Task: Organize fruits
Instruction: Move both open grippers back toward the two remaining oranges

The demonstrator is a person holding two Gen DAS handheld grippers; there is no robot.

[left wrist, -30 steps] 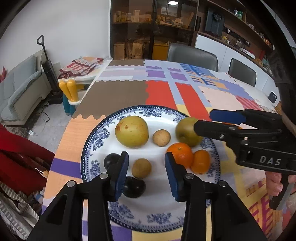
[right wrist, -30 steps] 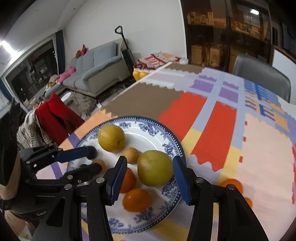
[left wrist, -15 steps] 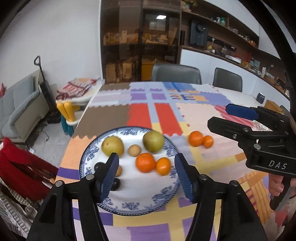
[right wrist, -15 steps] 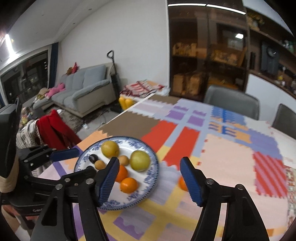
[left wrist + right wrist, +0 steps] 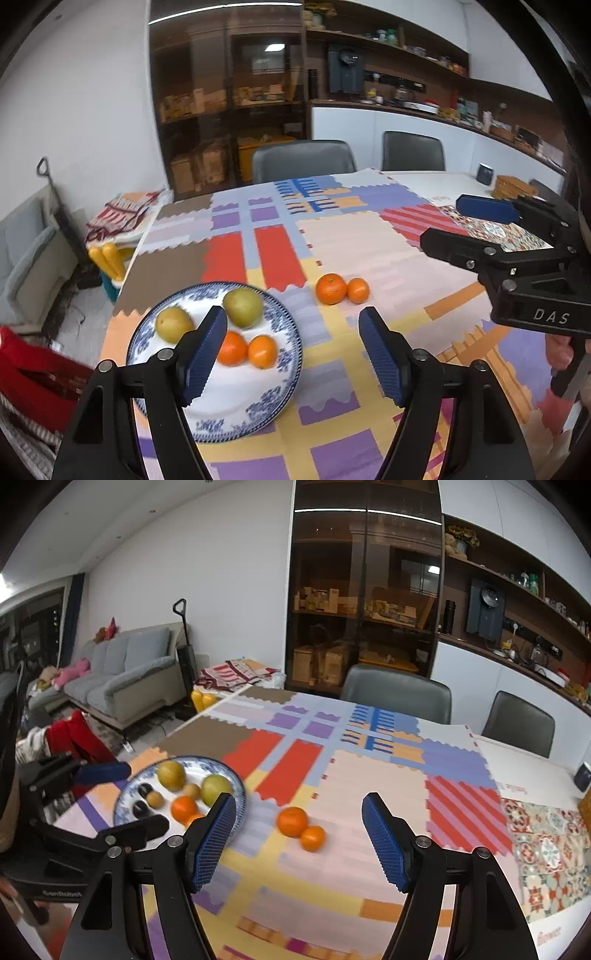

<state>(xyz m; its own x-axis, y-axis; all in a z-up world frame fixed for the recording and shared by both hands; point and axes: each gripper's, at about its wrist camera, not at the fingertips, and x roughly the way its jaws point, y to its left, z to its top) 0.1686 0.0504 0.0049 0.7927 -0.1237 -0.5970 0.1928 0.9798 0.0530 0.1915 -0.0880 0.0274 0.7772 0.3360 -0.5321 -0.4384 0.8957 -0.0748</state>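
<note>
A blue-and-white plate [image 5: 258, 417] [image 5: 207, 762] sits near the table's left front corner. It holds two yellow-green pears [image 5: 243, 307] [image 5: 216, 789], two oranges [image 5: 232, 348] [image 5: 183, 808] and several small brown and dark fruits [image 5: 155, 799]. Two more oranges [image 5: 331, 288] [image 5: 291, 821] lie together on the cloth, right of the plate. My left gripper [image 5: 293, 332] [image 5: 147, 797] hovers back from the plate, its jaws opening with nothing between them. My right gripper [image 5: 299, 805] [image 5: 441, 221] hangs above the cloth to the right, its jaws opening too, with nothing between them.
A patchwork cloth [image 5: 343, 236] covers the table. A patterned mat [image 5: 546, 849] lies at the right. Two grey chairs [image 5: 395, 692] stand at the far side. The table's left edge drops to a red garment [image 5: 33, 376]; a sofa [image 5: 122, 672] is beyond.
Both grippers drew back and up from the plate and their jaws widened. The fruits that stood between the jaws stay on the plate. The two oranges on the cloth came into view.
</note>
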